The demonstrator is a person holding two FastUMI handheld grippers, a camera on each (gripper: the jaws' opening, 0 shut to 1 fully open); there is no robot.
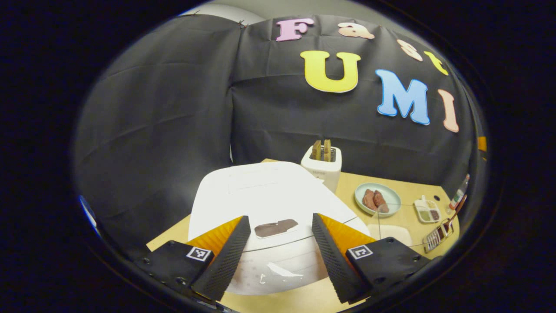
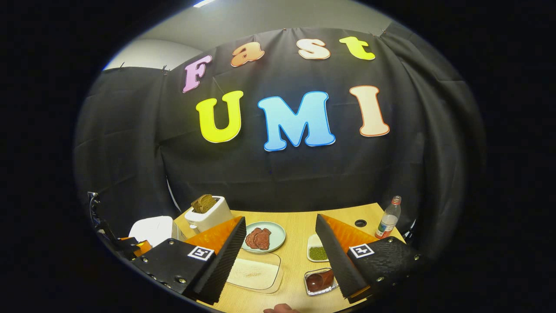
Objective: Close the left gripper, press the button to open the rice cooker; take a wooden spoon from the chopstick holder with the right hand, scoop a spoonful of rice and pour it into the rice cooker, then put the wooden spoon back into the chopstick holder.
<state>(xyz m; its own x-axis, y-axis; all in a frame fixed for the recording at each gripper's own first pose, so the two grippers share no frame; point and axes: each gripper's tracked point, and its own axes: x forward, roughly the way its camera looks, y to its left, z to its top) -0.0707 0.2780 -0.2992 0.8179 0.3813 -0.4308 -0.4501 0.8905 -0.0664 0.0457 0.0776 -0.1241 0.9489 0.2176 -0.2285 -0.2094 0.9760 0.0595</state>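
Left gripper view shows the left tool point(image 1: 278, 248) spread above the closed rice cooker point(image 1: 269, 204) on the worktop point(image 1: 412, 191), right tool point(image 2: 280, 256) also spread, so every step remains.

Toaster point(image 2: 207, 214) with bread; meat plate point(image 2: 266, 237); bottle point(image 2: 388, 223).

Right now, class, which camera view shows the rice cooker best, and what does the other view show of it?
The left gripper view: the rice cooker, lid closed, sits large and near, between the open left gripper fingers. The right gripper view shows the cooker small at the far left, beside the toaster, partly hidden.
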